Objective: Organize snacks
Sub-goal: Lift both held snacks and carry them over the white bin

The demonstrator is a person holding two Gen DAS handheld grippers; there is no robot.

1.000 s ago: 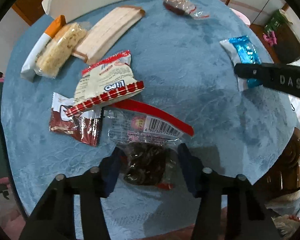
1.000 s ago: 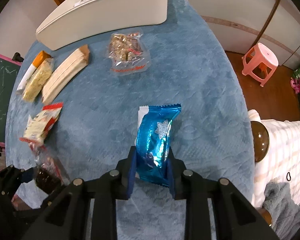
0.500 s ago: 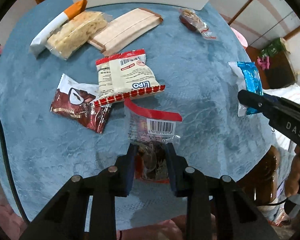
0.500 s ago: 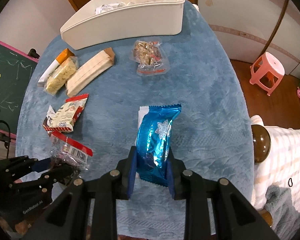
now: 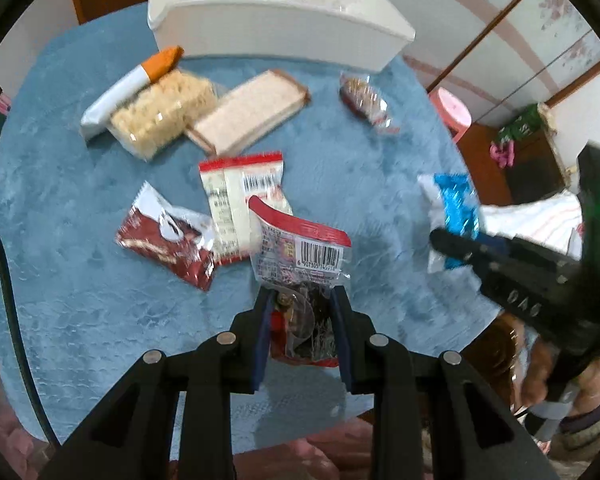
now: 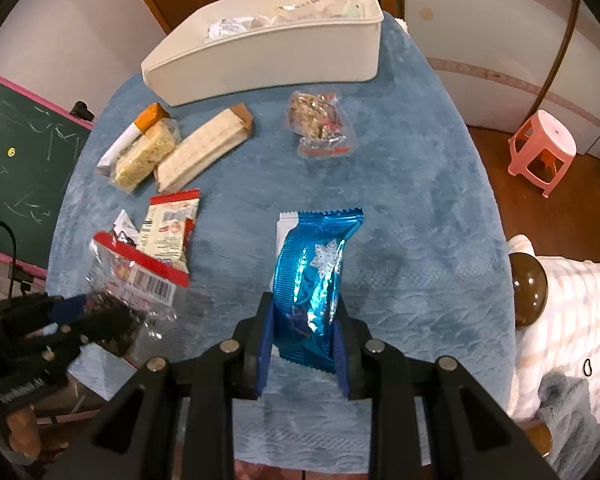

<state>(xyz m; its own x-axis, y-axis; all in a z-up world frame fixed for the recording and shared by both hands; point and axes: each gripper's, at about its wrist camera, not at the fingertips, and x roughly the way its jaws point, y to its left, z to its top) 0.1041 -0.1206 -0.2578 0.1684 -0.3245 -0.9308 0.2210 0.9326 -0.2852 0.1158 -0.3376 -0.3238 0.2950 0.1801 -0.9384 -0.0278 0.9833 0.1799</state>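
Observation:
My left gripper (image 5: 302,304) is shut on a clear snack bag with a red top and barcode (image 5: 300,248), lifted above the blue tablecloth (image 5: 80,280). My right gripper (image 6: 304,320) is shut on a shiny blue snack pack with a snowflake (image 6: 316,264), also held above the table. The white bin (image 6: 268,60) with wrappers inside stands at the far edge. On the cloth lie a red-and-white pack (image 5: 240,196), a dark red pack (image 5: 168,240), a noodle block (image 5: 160,116), an orange-tipped white stick (image 5: 132,84), a beige wafer pack (image 5: 248,116) and a clear nut bar pack (image 6: 320,124).
A pink stool (image 6: 544,148) stands on the floor to the right. A green chalkboard (image 6: 16,152) is at the left. A dark wooden knob (image 6: 528,288) and a checked cloth (image 6: 572,320) lie beside the table's right edge.
My left gripper closed on the clear red-top bag and lifted it off the cloth. Both grippers rose with their packs and the white bin came further into view.

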